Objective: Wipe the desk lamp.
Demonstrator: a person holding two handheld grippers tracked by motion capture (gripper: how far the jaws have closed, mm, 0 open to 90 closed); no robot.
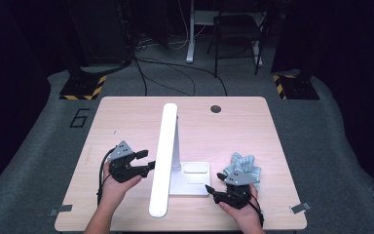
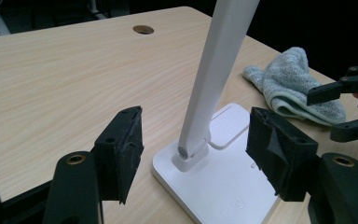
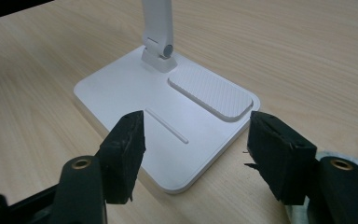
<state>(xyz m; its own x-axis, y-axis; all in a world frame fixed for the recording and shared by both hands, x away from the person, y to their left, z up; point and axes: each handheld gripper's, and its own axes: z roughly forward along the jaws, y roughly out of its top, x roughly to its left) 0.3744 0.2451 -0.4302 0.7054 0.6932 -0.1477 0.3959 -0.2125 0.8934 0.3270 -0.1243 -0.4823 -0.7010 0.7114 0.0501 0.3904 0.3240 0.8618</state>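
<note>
White plastic dominates the middle of the wooden counter [image 1: 126, 117]: a desk lamp [image 1: 168, 151] is standing on its flat base [image 1: 192, 187], its long light bar [image 1: 163, 161] reaching toward the person. Going left to right, the left gripper [image 1: 143, 162] is hovering just beside the lamp's stem [image 2: 209, 88], its fingers [image 2: 121, 149] spread wide with nothing between the pads; it is aiming at the hinge [image 2: 189, 154], seemingly placed to steady or fold the arm. Next, the base is sitting bare, its ribbed pad [image 3: 212, 93] facing up. The right gripper [image 1: 215, 184] is hanging at the base's near corner, fingers [image 3: 279, 154] likewise spread and empty, probably readying for a hold there. Farthest right, a grey-blue cloth [image 1: 246, 165] is lying crumpled just behind that hand, apparently kept close for wiping.
</note>
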